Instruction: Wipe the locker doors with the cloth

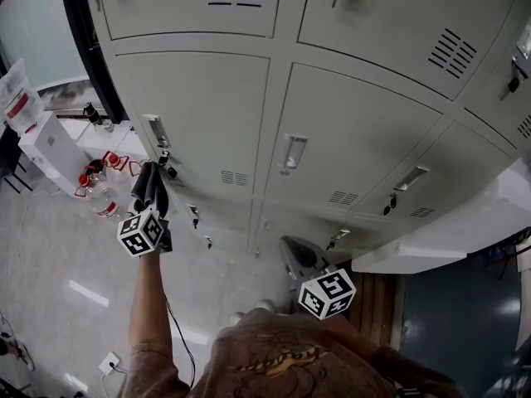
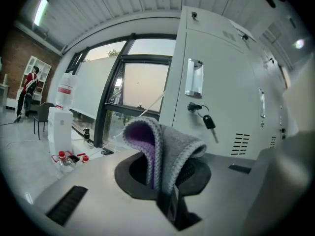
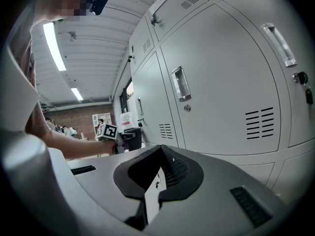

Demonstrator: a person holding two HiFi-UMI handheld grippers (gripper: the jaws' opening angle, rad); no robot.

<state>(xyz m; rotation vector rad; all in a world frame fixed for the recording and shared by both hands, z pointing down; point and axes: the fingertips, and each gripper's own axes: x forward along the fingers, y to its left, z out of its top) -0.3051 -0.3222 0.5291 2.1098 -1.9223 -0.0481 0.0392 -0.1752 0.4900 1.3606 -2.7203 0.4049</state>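
A grey knitted cloth [image 2: 173, 150] with a purple inner side sticks up, folded, from my left gripper [image 2: 165, 178], which is shut on it. In the head view that gripper [image 1: 153, 199] holds the dark cloth [image 1: 148, 182] up beside the left locker door [image 1: 203, 114], close to its handle [image 1: 156, 130]. The cloth looks just short of the door [image 2: 221, 97]. My right gripper [image 1: 296, 255] hangs lower, in front of the bottom lockers. Its jaws [image 3: 158, 154] are shut with nothing in them and point along the doors [image 3: 221, 82].
Keys [image 2: 209, 122] hang from the locks [image 1: 167, 165]. To the left stand a white box [image 1: 50, 143] and red-capped bottles [image 1: 95, 181] on the floor. A white ledge [image 1: 440, 239] juts out at the right. A person [image 2: 28, 90] stands far off by a window [image 2: 142, 87].
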